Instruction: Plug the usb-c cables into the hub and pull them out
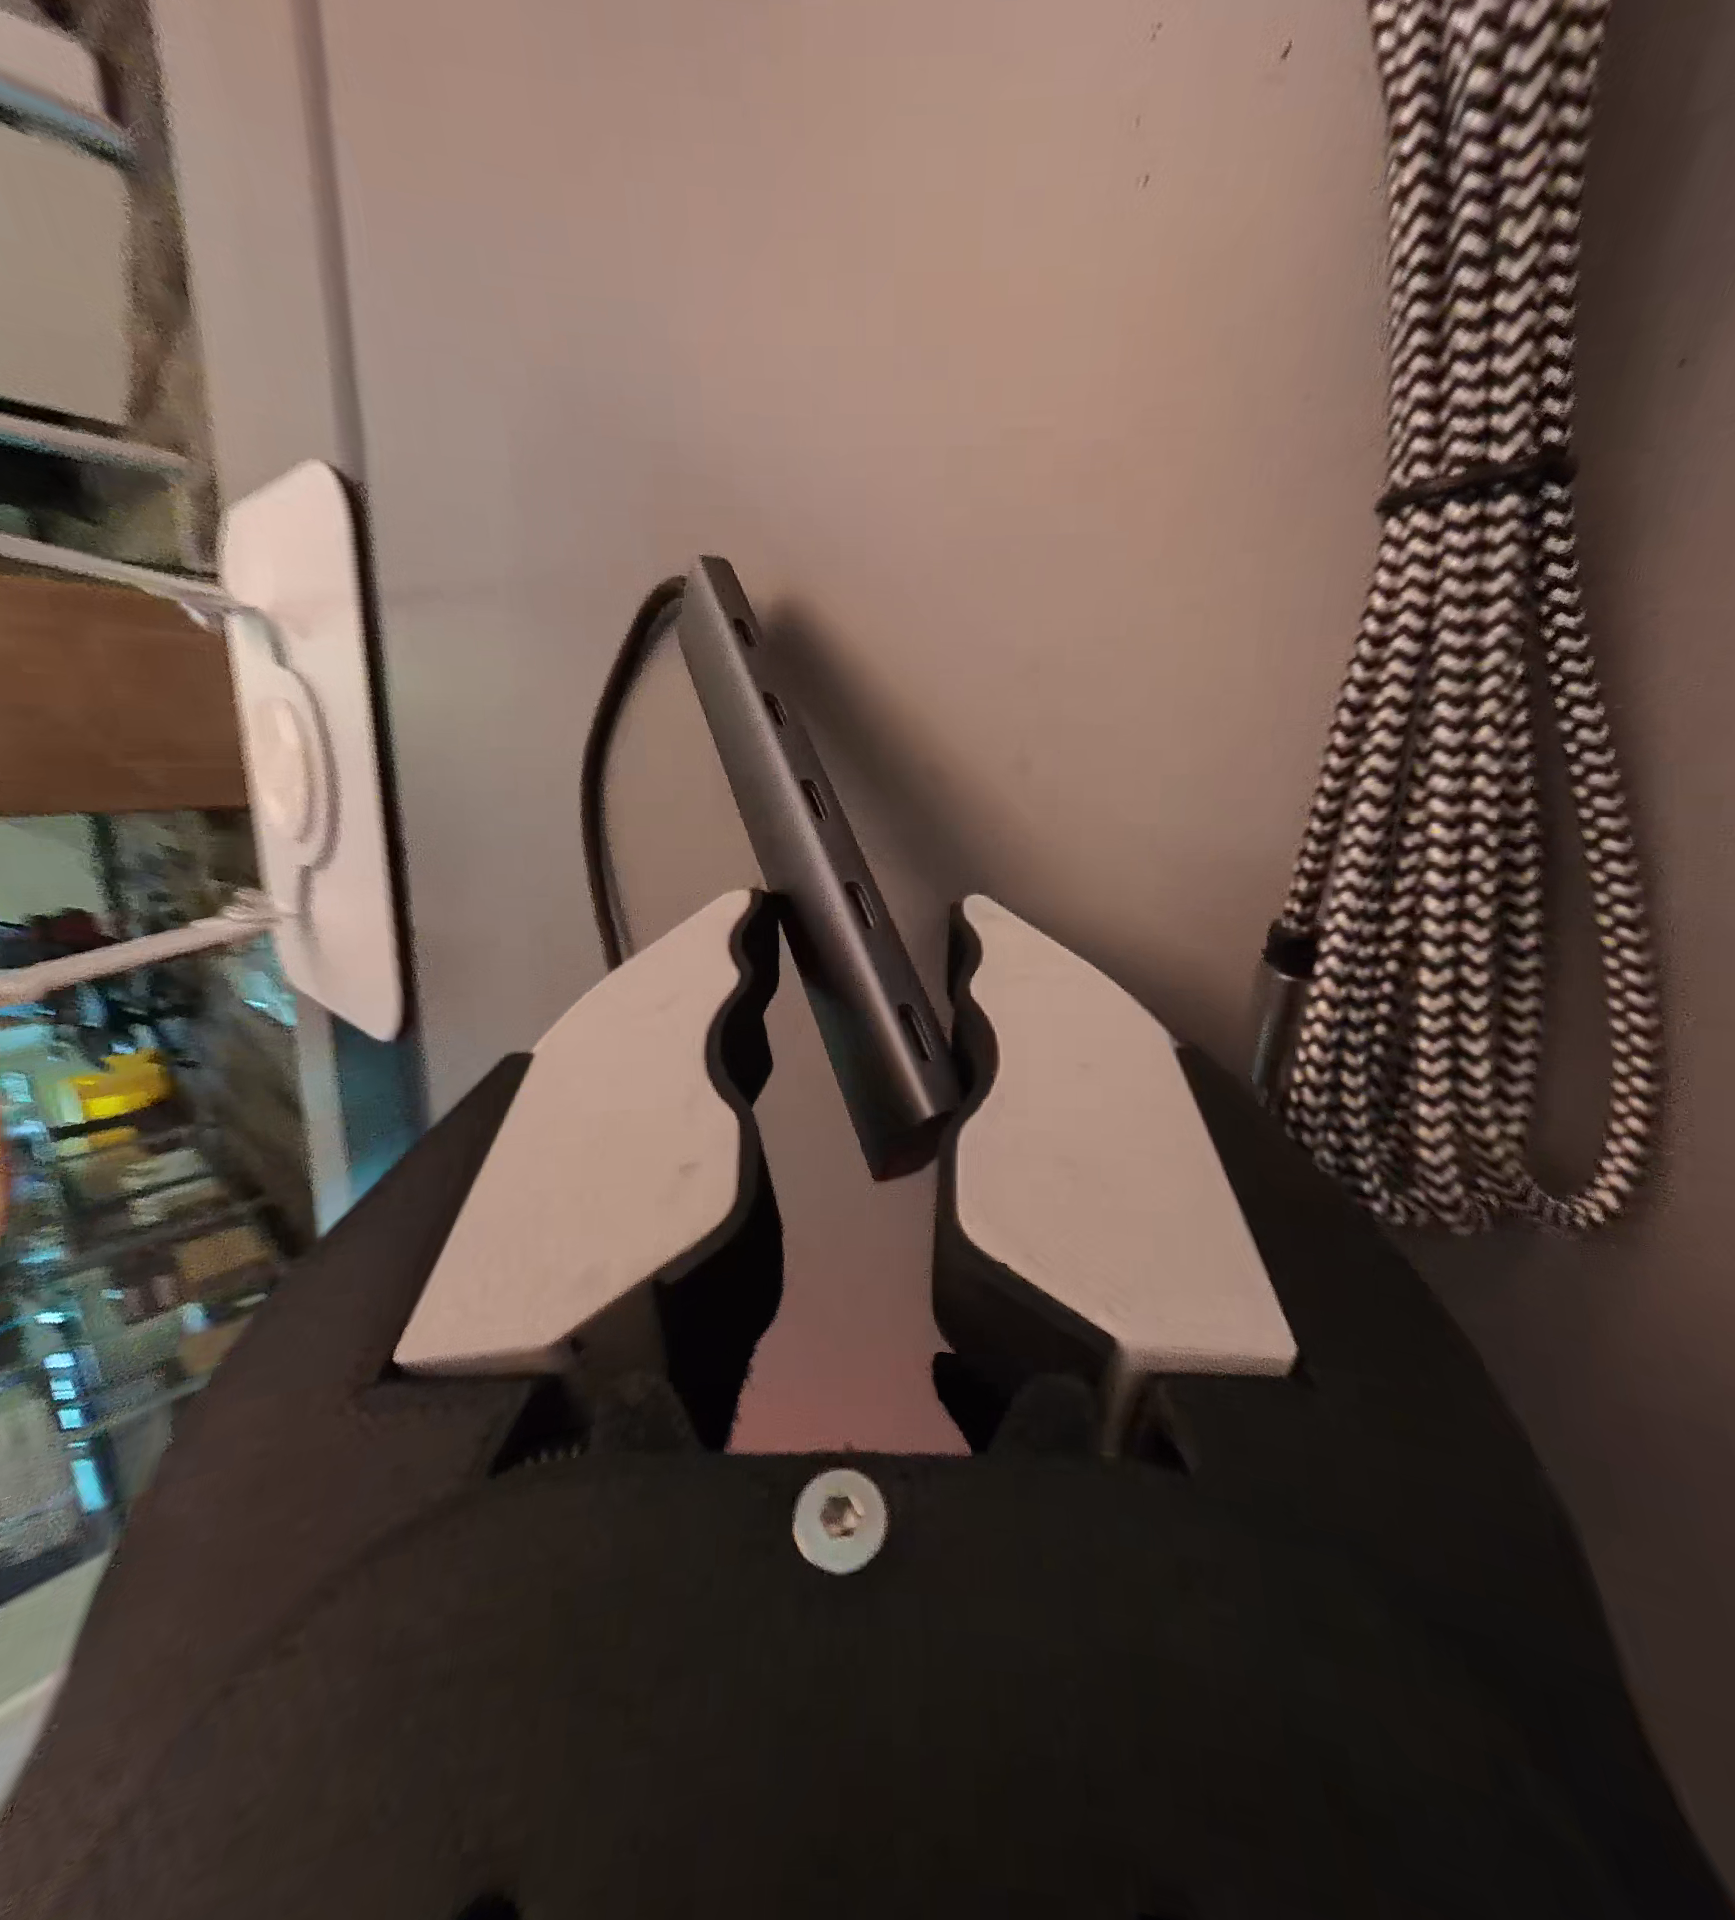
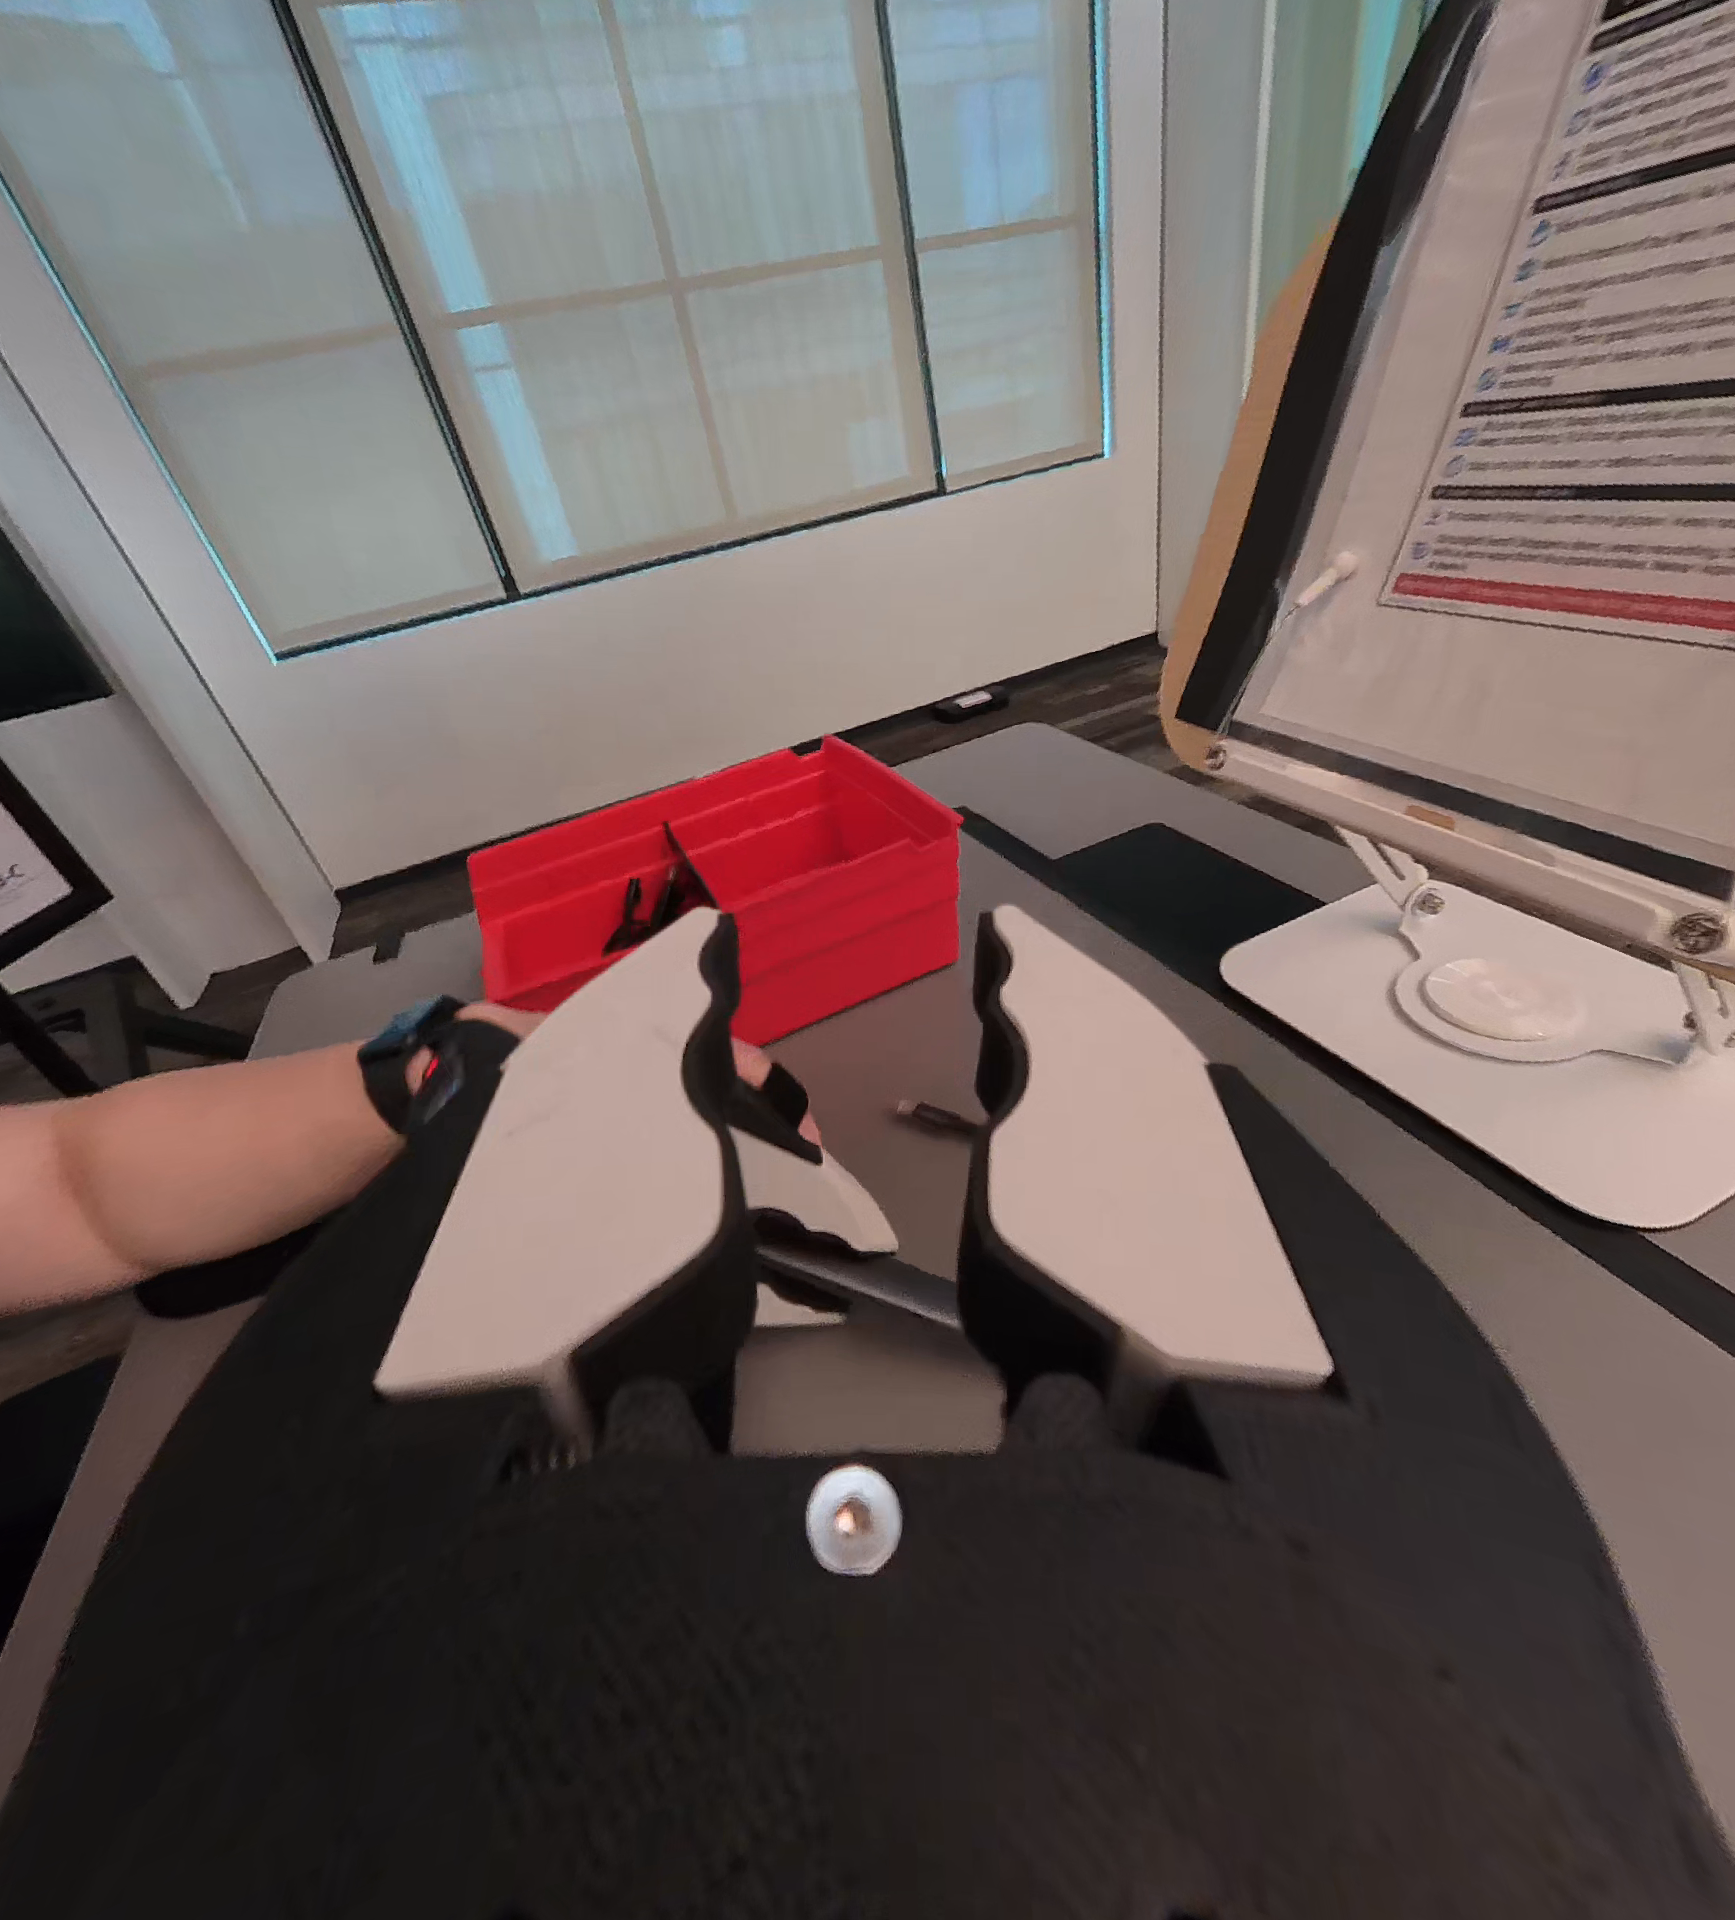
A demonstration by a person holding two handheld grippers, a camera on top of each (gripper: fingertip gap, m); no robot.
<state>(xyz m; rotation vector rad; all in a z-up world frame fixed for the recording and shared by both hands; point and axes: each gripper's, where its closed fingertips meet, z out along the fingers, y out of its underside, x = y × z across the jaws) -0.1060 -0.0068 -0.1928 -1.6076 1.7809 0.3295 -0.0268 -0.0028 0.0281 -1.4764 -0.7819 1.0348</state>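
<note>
My left claw (image 1: 863,997) stands part open around the hub (image 1: 821,862); the hub's near end sits between the fingers, touching the right pad, with a gap to the left one. The hub lies on the grey surface (image 1: 998,364), ports facing right, its black lead (image 1: 603,779) looping off to the left. A coiled braided cable (image 1: 1455,831) lies well to the right, its plug (image 1: 1284,997) free. A white stand base (image 1: 323,727) sits left. My right claw (image 2: 852,1049) gapes wide, holding nothing, above a loose plug (image 2: 930,1115). Behind stand a red bin (image 2: 842,914) and a document stand (image 2: 1528,1049).
</note>
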